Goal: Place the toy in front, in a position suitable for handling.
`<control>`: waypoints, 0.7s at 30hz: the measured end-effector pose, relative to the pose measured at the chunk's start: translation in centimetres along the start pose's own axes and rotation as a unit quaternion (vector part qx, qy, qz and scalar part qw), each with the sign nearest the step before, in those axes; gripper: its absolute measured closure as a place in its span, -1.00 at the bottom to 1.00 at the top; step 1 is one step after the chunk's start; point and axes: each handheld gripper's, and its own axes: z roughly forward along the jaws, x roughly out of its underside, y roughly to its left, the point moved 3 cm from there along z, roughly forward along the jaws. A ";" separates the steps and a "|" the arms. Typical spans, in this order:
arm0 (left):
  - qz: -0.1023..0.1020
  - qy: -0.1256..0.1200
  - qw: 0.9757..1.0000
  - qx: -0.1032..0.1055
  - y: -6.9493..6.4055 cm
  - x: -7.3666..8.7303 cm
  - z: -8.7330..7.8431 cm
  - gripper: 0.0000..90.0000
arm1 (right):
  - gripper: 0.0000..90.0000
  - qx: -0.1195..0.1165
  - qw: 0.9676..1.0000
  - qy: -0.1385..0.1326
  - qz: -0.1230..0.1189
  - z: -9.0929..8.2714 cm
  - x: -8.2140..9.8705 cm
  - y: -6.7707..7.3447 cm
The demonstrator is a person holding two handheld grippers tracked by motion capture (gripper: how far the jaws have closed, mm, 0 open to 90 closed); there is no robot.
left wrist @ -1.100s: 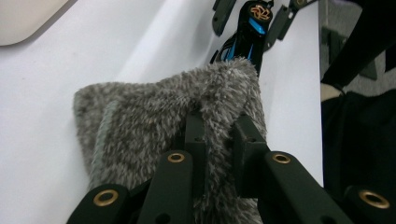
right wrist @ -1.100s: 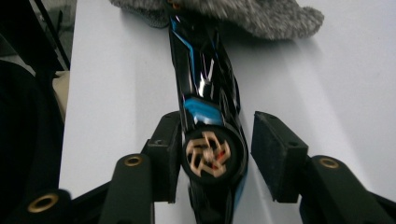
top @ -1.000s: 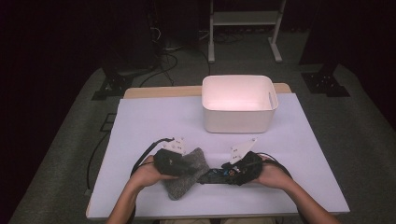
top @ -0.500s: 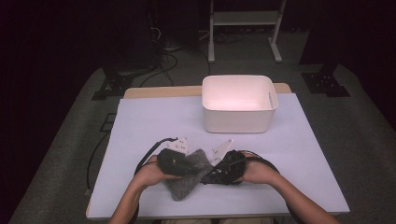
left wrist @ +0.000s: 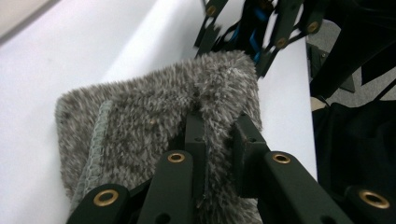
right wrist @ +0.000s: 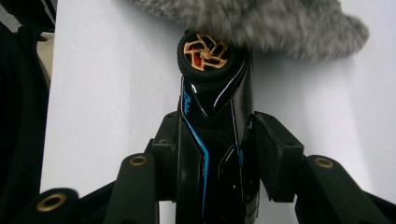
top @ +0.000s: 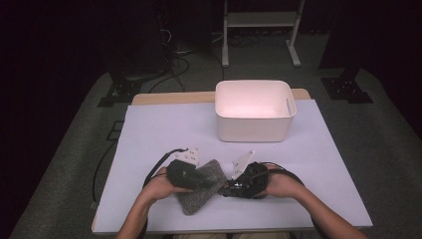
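A grey fuzzy cloth [top: 198, 195] lies at the table's near edge, and my left gripper [top: 205, 181] is shut on a fold of it [left wrist: 140, 126]; the jaws [left wrist: 219, 133] pinch the pile. My right gripper [top: 228, 189] comes in from the right, nose to nose with the left. It is shut on a glossy black toy car [right wrist: 205, 116] with blue stripes. The car's gold-spoked wheel [right wrist: 205, 52] touches the cloth's edge [right wrist: 271, 23]. These jaws have just been closing, with the car between them.
A white plastic bin [top: 254, 110] stands at the back of the white table sheet [top: 149, 129], right of centre. Black cables loop from both grippers. The table's near edge runs just below the hands, with dark floor all around.
My right gripper has shifted a little to the left with the car, closer to the cloth. The left gripper and the cloth have stayed put.
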 end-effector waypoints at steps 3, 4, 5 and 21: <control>-0.009 0.007 1.000 0.003 0.4 0.4 0.7 0.76 | 0.22 0.001 1.000 -0.001 0.002 -0.3 0.5 0.0; -0.011 0.005 1.000 0.011 0.4 0.4 1.1 0.76 | 0.22 0.000 1.000 -0.002 0.004 -0.3 0.6 0.0; -0.009 0.006 1.000 0.014 0.3 0.3 1.3 0.76 | 0.22 0.000 1.000 -0.003 0.005 -0.3 0.6 0.0; 0.009 0.009 1.000 0.007 -0.6 -1.6 0.0 0.78 | 0.24 0.001 1.000 -0.028 0.002 0.2 -0.6 -0.2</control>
